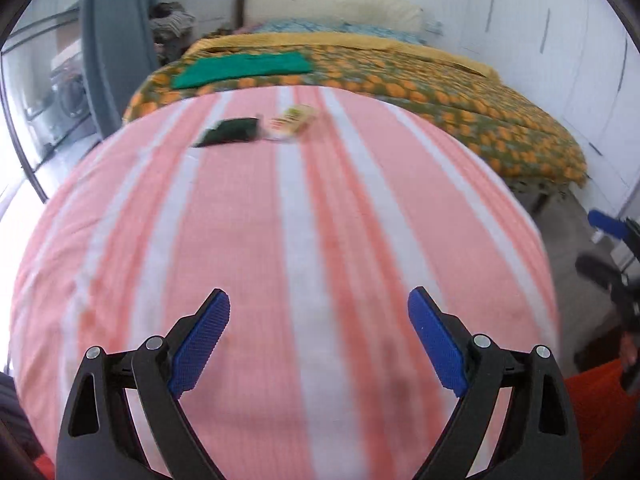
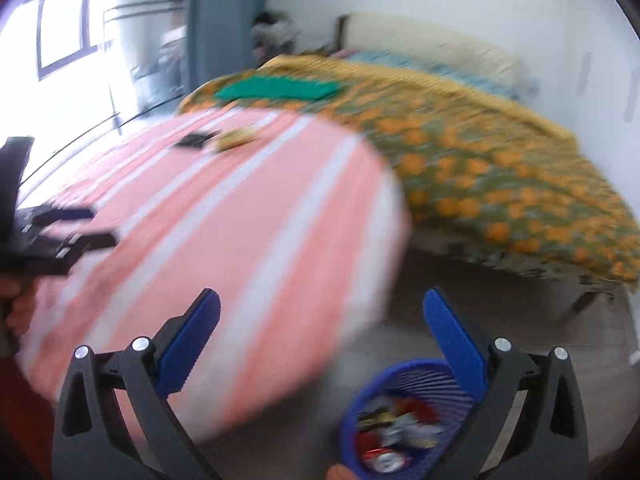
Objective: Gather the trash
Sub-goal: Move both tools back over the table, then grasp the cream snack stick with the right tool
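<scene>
Between pickups: both grippers, left (image 1: 319,318) and right (image 2: 321,318), gape empty; next, reach the wrappers (image 1: 294,119) (bin (image 2: 360,408) partly full).

Two wrappers lie side by side on the far part of the striped cloth (image 1: 280,240): the dark wrapper (image 1: 228,132) on the left, the printed wrapper (image 1: 294,119) just right of it. The bed (image 1: 460,96) lies behind and to the right of the cloth, with a folded cloth (image 1: 244,68) on its near left part. The basket (image 2: 408,420) sits on the floor, right of the cloth's near edge, holding trash.
</scene>
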Demonstrator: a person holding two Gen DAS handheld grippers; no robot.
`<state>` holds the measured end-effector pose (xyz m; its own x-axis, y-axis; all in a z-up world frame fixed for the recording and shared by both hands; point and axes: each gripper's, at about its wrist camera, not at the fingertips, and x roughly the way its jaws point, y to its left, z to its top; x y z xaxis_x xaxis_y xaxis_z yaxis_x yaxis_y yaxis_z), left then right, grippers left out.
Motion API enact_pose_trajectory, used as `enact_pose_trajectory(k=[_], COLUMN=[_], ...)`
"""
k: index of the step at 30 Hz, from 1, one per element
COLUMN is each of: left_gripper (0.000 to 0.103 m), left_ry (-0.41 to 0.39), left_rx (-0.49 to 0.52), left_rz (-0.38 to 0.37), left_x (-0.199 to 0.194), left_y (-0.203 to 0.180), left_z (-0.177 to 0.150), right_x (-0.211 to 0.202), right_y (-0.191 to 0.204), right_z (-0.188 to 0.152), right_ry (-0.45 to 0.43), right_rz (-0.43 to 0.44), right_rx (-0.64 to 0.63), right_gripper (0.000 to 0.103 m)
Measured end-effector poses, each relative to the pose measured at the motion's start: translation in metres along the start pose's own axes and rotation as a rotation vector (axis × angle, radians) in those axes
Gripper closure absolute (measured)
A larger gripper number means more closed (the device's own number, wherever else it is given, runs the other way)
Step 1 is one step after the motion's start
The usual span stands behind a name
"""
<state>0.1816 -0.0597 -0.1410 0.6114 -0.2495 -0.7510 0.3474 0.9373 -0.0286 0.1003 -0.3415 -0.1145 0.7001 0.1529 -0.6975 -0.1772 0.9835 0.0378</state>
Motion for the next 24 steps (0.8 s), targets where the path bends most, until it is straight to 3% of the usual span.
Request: enact_pose_trajectory(k=[4,7,10,14,18,19,20,21,24], left_gripper=[0.013,0.013,0.013,0.013,0.004,0.004,0.004,0.004,0.004], left_ry=[-0.007,0.012,0.063,0.099,0.122,0.121,0.122,0.121,0.123], left_rx=[-0.005,0.023,0.021,-0.018,-0.071,-0.076,-0.068,-0.065,-0.074], left_rz=[0.066,0.095,0.076,0.075,0.115,0.113,0.122,0.127,0.116], left_x=[0.002,0.012,0.029,0.052,0.066,0.065,0.065,0.065,0.065], left_y=[0.036,0.056,0.077,0.099,0.11,0.111,0.109,0.108,0.11], left_z=[0.005,0.012,0.021,0.035,0.033,0.033,0.032,0.032,0.031], right_x=[0.031,0.044,0.057,0.079,0.113,0.123,0.132,0.144,0.176], right_y=[0.045,0.069,0.088,0.086,0.07,0.068,0.068,0.069,0.073], right_z=[0.01,0.022,0.036,0.052,0.083,0.094,0.104,0.117,0.155], right_ry=[0.071,0.09,0.12,0.162,0.227,0.242,0.255,0.268,0.259], right_rz=[0.098,0.104,0.109,0.11,0.115,0.105,0.094,0.09,0.102], right_rx=[0.018,0.012,-0.002,0.05,0.139,0.156,0.164,0.173,0.232], right_gripper=[0.005,0.005,0.005,0.005,0.006,0.014,0.033,0.041,0.043])
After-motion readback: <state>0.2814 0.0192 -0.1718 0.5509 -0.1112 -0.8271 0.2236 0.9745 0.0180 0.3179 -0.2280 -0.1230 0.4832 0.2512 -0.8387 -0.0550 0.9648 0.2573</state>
